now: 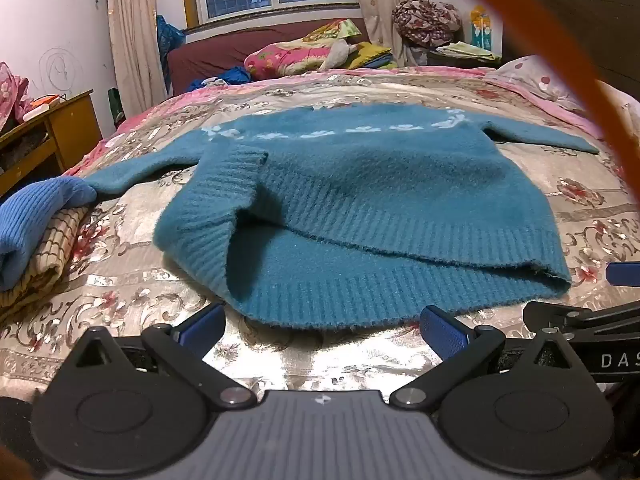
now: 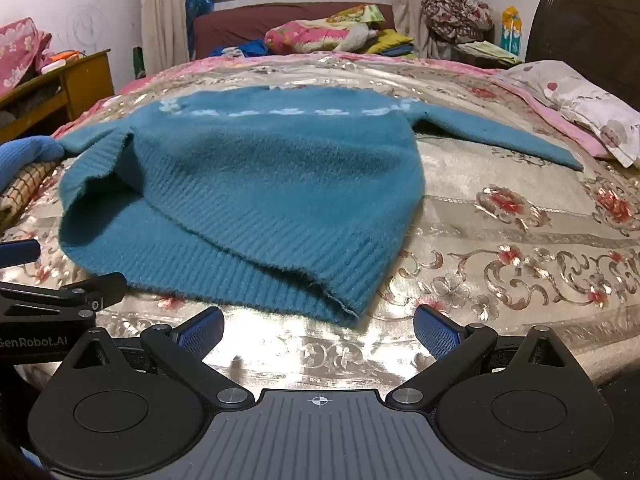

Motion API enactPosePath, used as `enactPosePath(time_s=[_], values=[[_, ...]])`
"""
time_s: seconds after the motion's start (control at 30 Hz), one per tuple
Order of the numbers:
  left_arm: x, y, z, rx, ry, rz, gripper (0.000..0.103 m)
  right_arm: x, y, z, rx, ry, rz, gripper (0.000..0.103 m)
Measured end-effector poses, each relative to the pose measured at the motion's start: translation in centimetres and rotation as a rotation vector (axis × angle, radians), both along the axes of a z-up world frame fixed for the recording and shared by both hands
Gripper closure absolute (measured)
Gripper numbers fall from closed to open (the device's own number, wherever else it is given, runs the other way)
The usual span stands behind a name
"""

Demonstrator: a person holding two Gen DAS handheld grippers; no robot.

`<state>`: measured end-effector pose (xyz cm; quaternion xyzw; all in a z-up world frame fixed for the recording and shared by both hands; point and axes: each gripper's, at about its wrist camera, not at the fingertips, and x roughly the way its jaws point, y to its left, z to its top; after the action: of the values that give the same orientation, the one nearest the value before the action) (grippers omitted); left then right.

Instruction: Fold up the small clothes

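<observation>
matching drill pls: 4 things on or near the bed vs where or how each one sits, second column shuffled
1. sweater
2. pillow
3. blue knit
4. left gripper

A. open, just short of the hem
B. far right, by the headboard
C. spread out mid-bed, left hem corner turned up
D. left edge, atop checked cloth

Pairs: 1-C, 2-B, 3-D, 4-A

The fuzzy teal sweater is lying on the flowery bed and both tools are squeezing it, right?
Not quite. The fuzzy teal knitted sweater does lie on the flowery bedspread, but both wrist views show the left tool and right tool open, short of its hem.
</observation>
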<state>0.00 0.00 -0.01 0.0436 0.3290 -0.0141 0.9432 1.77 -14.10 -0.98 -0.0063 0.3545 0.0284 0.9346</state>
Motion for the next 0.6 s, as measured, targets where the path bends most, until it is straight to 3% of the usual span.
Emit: enactPosePath(time_s=[0.6], values=[[0.16,0.27,-0.17,-0.014,0.018,0.003,0.0,-0.1,0.14,-0.02,-0.006,0.007,0.0,0.002]])
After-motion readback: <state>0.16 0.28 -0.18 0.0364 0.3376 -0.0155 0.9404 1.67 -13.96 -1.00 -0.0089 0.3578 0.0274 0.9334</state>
